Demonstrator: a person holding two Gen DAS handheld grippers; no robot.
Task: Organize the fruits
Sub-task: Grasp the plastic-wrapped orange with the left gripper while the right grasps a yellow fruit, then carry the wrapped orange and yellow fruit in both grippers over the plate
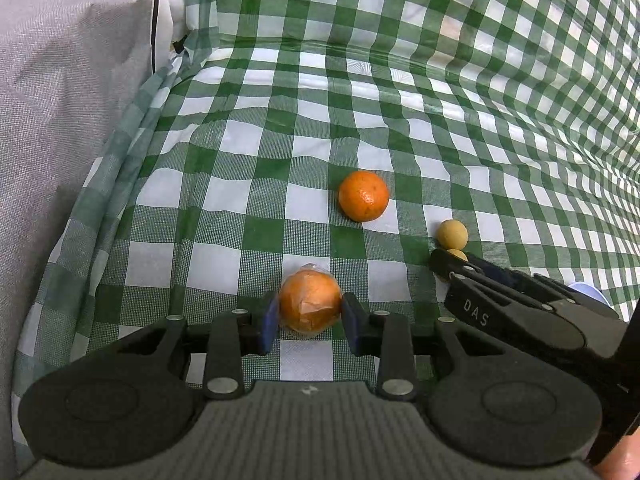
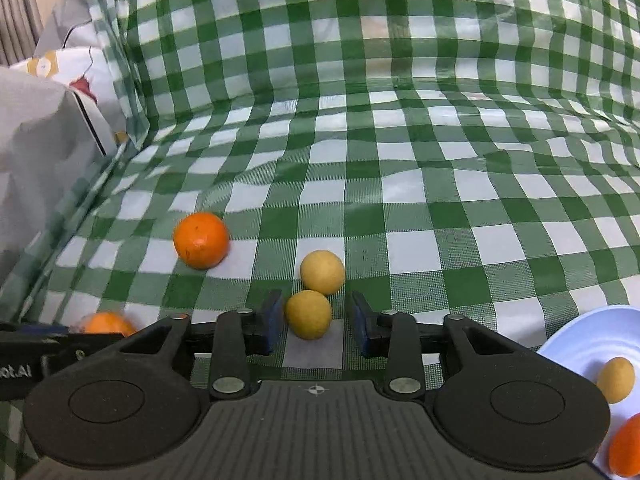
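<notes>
In the left wrist view my left gripper [image 1: 310,312] is shut on an orange in clear wrap [image 1: 310,300], low over the green checked cloth [image 1: 256,184]. A bare orange [image 1: 363,196] lies farther off, with two small yellow fruits [image 1: 452,234] to its right. In the right wrist view my right gripper [image 2: 316,312] straddles the nearer yellow fruit [image 2: 308,314]. Its blue pads [image 2: 274,320] stand a little apart from it, with a gap on the right side. The other yellow fruit [image 2: 322,272] touches it from behind. The bare orange [image 2: 201,240] sits to the left.
A pale blue plate [image 2: 580,340] at the lower right holds a yellow fruit [image 2: 616,380] and an orange one [image 2: 628,448]. Grey fabric [image 1: 60,120] borders the cloth on the left. The checked cloth rises like a wall at the back.
</notes>
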